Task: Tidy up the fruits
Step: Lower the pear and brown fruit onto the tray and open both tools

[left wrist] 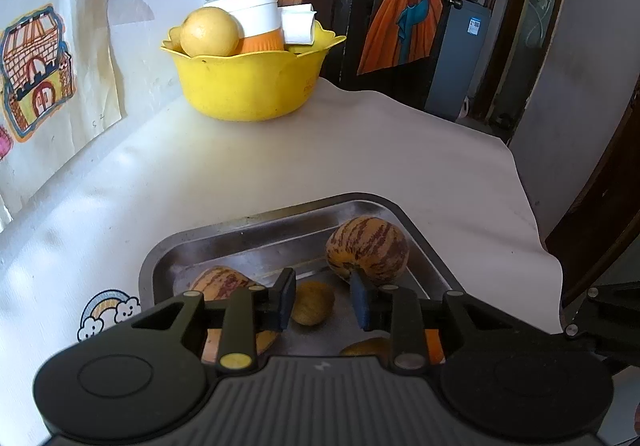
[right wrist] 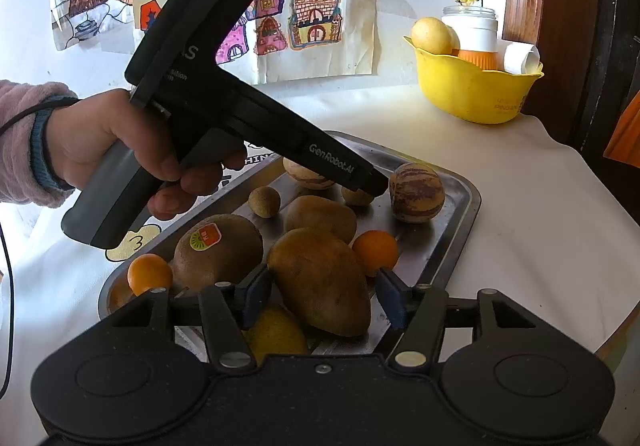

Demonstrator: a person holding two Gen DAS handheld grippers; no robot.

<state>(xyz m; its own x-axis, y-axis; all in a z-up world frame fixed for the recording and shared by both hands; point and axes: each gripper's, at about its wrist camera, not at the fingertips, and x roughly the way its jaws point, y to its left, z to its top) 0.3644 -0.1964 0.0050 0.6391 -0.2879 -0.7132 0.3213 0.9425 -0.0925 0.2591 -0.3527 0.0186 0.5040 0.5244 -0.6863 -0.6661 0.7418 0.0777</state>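
- A steel tray (right wrist: pixel 460 230) is sitting on the white table (right wrist: pixel 540 205), holding the mixed fruit.
- Two striped melons are lying at its far end, one round (right wrist: pixel 416 193) near the right rim, another (right wrist: pixel 306 175) partly hidden behind the left gripper's body.
- A stickered kiwi (right wrist: pixel 218 252), two small oranges (right wrist: pixel 150 273) (right wrist: pixel 375 249) and a large brown fruit (right wrist: pixel 324 280) are crowding the near end.
- A yellow bowl (right wrist: pixel 472 89) is standing well apart at the table's far corner, carrying a yellow fruit (right wrist: pixel 431 35).
- The left gripper (left wrist: pixel 322 300) is hovering over the tray with its jaws parted, a small brown fruit (left wrist: pixel 313 303) showing between them; contact cannot be told.
- The right gripper (right wrist: pixel 320 296) is spread wide, its pads (right wrist: pixel 256 296) flanking the large brown fruit without clearly pressing it.
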